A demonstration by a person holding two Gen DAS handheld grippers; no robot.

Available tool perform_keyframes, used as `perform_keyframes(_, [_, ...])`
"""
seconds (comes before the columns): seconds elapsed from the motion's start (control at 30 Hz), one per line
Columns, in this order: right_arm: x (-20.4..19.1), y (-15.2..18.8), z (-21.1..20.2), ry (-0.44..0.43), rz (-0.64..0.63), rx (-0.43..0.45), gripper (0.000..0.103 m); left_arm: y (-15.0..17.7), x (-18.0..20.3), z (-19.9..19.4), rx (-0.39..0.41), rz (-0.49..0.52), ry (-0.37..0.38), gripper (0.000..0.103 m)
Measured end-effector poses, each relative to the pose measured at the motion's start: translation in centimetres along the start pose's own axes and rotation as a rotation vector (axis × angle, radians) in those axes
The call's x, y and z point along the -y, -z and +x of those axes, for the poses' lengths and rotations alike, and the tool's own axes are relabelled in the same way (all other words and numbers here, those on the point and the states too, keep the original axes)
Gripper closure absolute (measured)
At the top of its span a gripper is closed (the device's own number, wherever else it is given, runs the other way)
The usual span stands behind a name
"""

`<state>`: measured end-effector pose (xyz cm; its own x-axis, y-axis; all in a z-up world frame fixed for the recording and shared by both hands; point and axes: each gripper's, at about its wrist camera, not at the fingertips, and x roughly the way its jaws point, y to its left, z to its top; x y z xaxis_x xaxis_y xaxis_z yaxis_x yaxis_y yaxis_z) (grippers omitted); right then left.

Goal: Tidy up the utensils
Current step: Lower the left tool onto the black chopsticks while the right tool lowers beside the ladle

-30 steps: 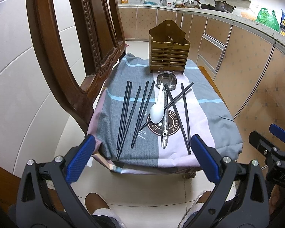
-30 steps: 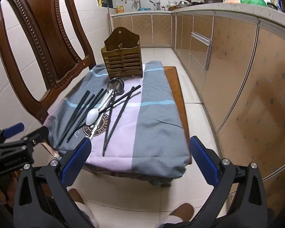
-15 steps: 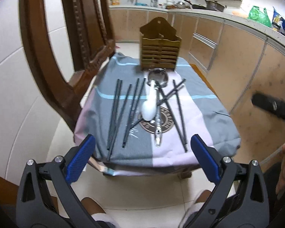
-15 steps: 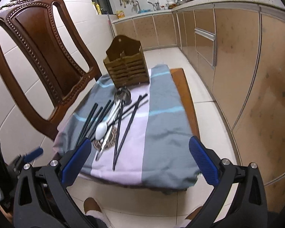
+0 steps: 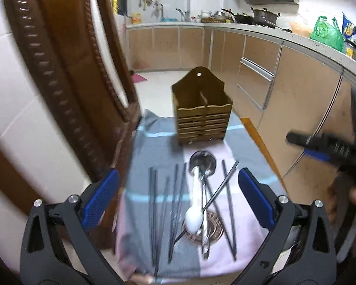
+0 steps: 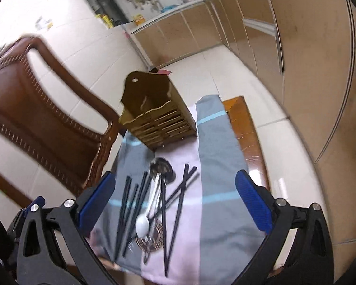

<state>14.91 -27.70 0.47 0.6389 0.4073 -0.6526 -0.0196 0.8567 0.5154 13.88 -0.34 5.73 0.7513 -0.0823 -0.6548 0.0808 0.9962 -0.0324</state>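
Several black chopsticks [image 5: 172, 204] [image 6: 128, 211] lie on a grey-and-pink cloth [image 5: 142, 156] [image 6: 216, 166] that covers a low table. Among them rest a white spoon [image 5: 194, 216] [image 6: 143, 225] and a steel ladle [image 5: 203, 162] [image 6: 162, 166], the ladle's bowl nearest a wooden two-compartment utensil holder [image 5: 203, 116] [image 6: 159, 121] at the far end. My left gripper [image 5: 178, 199] hovers open above the chopsticks with nothing between its fingers. My right gripper [image 6: 175, 201] is open and empty too, over the cloth's near half.
A carved wooden chair [image 5: 66, 76] [image 6: 35, 109] stands close on the left of the table. Kitchen cabinets [image 5: 284, 90] [image 6: 308, 47] run along the right, with tiled floor [image 5: 161, 90] between. In the left wrist view the other gripper [image 5: 325, 147] shows blurred at the right edge.
Both grippers have moved forward and lower toward the utensils, which now lie between their fingers in view. The right wrist view has tilted. Nothing on the cloth has moved.
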Motion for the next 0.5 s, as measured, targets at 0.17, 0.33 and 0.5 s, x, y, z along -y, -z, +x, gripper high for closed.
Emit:
perform_keyframes(0.17, [2.8,0.6,5.0,-0.085,0.127,-0.155,0.019,-0.6,-1.8,7.0,-0.152,-0.053,0.047,0.012])
perform_keyframes(0.33, [2.2,0.0,7.5,-0.105,0.108,-0.188,0.023,-0.6,-3.6,13.0,-0.272,-0.111,0.031,0.035])
perform_keyframes(0.5, [2.9,-0.5,10.5,-0.087,0.105,-0.242,0.027,-0.5,-4.8,18.5,-0.377,-0.124,-0.004,0.044])
